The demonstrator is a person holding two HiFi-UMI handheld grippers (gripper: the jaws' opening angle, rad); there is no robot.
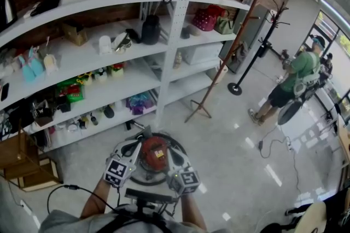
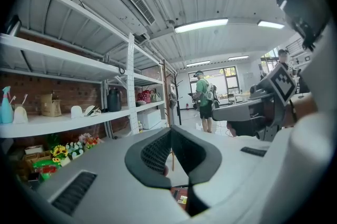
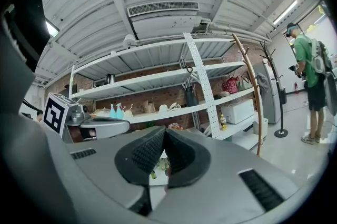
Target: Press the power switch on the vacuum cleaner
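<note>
Noting hazards, largest item first: white shelving [image 1: 175,35] fills the upper left of the head view, well apart from the work, no risk judged there; a person in a green shirt [image 1: 298,70] stands at the right edge, also well apart; vacuum cleaner [image 1: 155,154], round with a red top, sits on the floor at lower centre, under and between both tools; power switch not made out, so a press could land on the wrong part; left gripper [image 1: 131,151] and right gripper [image 1: 174,158] hover over the canister, each with jaws closed tip to tip, nothing held; gripper views show mostly shelves and ceiling, so aim rests on the head view; a hard off-centre push may roll or tip the canister; black cable [image 1: 60,193] at lower left could snag.
</note>
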